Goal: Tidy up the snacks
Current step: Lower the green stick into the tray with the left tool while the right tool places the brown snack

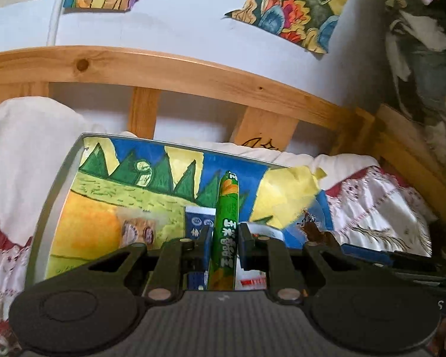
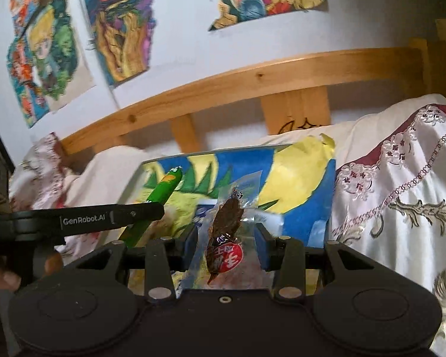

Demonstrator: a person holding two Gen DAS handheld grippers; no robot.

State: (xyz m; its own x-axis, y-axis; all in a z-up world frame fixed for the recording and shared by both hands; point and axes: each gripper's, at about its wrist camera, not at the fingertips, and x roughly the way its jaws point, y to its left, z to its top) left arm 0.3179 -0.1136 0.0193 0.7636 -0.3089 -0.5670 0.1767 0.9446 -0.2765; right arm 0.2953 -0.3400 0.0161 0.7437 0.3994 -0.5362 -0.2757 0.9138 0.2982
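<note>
Lying across the left of both views is a glossy white satin bedspread with dark red embroidered borders (image 2: 401, 184), rumpled over a bed with a pale knotty pine slatted headboard (image 1: 169, 68). On the bedspread rests a shallow grey metal tray lined with a painted paper landscape in green, yellow and blue (image 1: 49, 208).

The left tongs (image 1: 225, 244) are closed tight on a slim green plastic-wrapped sausage stick with printed white characters and a corn picture (image 1: 227, 223); its dark pads press both sides of the tube, which points upward and away from the camera above the tray. In the right wrist view the same stick slants up to the right behind the flat black finger marked "GenRobot.AI".

Under the stick, on the tray's lining, lie a small blue and white packet (image 1: 197, 221) and, to its left, a blurred tan wrapped snack (image 1: 138, 230).

Further right, the right tongs (image 2: 227, 244) stand part open around a clear crinkly plastic pouch holding a dark brown dried meat strip with a red round label (image 2: 224, 232). The blue pads sit apart from the meat itself; whether they touch the clear film, I cannot tell. The pouch stands upright above the tray's near edge.
</note>
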